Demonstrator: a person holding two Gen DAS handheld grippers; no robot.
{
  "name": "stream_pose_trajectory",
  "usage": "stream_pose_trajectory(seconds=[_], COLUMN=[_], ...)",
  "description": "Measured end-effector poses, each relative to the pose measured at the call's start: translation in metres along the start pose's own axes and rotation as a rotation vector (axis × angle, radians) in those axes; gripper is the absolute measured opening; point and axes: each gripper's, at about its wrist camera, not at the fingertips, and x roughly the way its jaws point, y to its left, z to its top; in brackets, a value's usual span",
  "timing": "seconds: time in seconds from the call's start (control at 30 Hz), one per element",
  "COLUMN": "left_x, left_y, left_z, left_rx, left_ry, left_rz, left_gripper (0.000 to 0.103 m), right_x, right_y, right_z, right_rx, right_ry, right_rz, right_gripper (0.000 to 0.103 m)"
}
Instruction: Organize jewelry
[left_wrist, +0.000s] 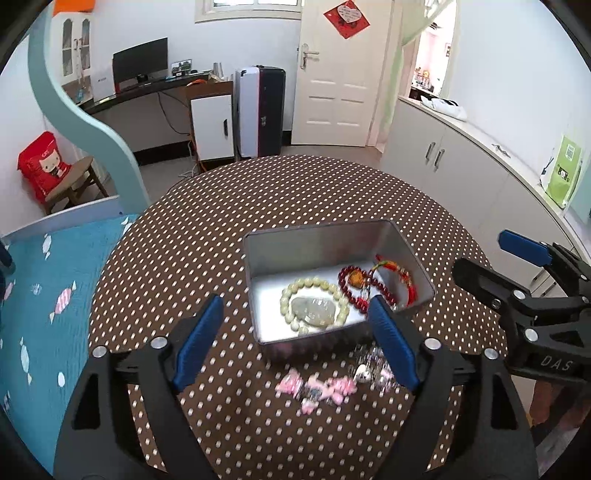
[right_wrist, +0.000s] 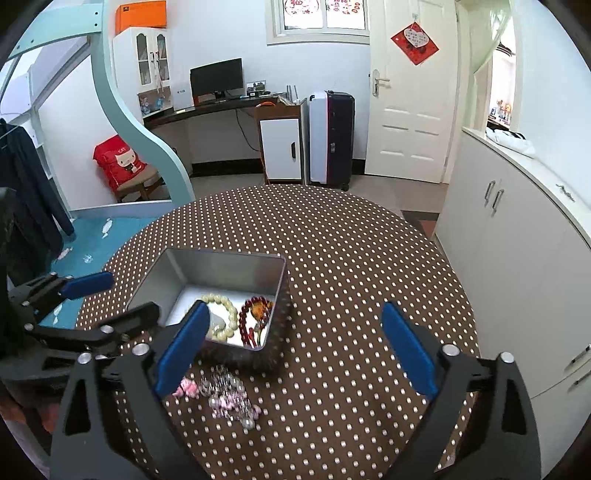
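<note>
An open metal tin (left_wrist: 325, 232) (right_wrist: 221, 258) stands on the polka-dot table. Inside lie a cream bead bracelet (left_wrist: 291, 291) (right_wrist: 231, 308), a pale stone (left_wrist: 314, 312), a dark red bead bracelet (left_wrist: 351, 284) (right_wrist: 245, 317) and a red cord bracelet (left_wrist: 402, 275). A pink and clear bead bracelet (left_wrist: 325, 384) (right_wrist: 229, 397) lies on the table in front of the tin. My left gripper (left_wrist: 299, 332) is open and empty, hovering over that bracelet and the tin's near wall. My right gripper (right_wrist: 291, 339) is open and empty, just right of the tin.
The round table (left_wrist: 221, 221) (right_wrist: 351, 258) has a brown dotted cloth. A blue bed (left_wrist: 44, 295) lies to its left and white cabinets (right_wrist: 517, 240) to its right. The right gripper (left_wrist: 517, 280) shows in the left wrist view, the left gripper (right_wrist: 96, 306) in the right wrist view.
</note>
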Motion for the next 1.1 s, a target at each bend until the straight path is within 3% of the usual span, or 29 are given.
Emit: stream_pose_trajectory(seconds=[0.27,0.4,0.6,0.67,0.83,0.9,0.97,1.1], left_x=[-0.013,-0.005,0.014,0.018,0.029,0.032,0.035,0.037], left_y=[0.013,0.016,0.013,0.011,0.009,0.01,0.01,0.011], left_z=[-0.031,-0.046,-0.057,-0.059,-0.059,-0.06,-0.06,-0.057], left_rx=[-0.014,-0.026,-0.057,-0.053,-0.066,-0.074,-0.073,-0.07], left_ry=[0.042,0.101,0.16,0.166,0.186,0.196,0.204,0.205], left_rz=[-0.032,-0.11,-0.128,-0.126,-0.117,-0.119,-0.115,-0.128], left_gripper=[0.091,0.092,0.091,0.071,0.056,0.046,0.028,0.014], right_x=[0.003,0.009,0.016,0.018,0.022,0.026,0.028,0.031], right_y=[-0.004,-0.002,0.0,-0.001,-0.004,-0.005,-0.007,-0.01], right_z=[-0.026,-0.038,-0.049,-0.05,-0.052,-0.051,-0.051,-0.052], right_rx=[0.018,0.014,0.024,0.026,0.031,0.034,0.038,0.043], right_ry=[0.064,0.105,0.146,0.152,0.16,0.165,0.169,0.177], right_rz=[0.002,0.012,0.029,0.031,0.038,0.041,0.044,0.049], right_gripper=[0.094,0.094,0.094,0.094,0.094,0.094,0.094,0.094])
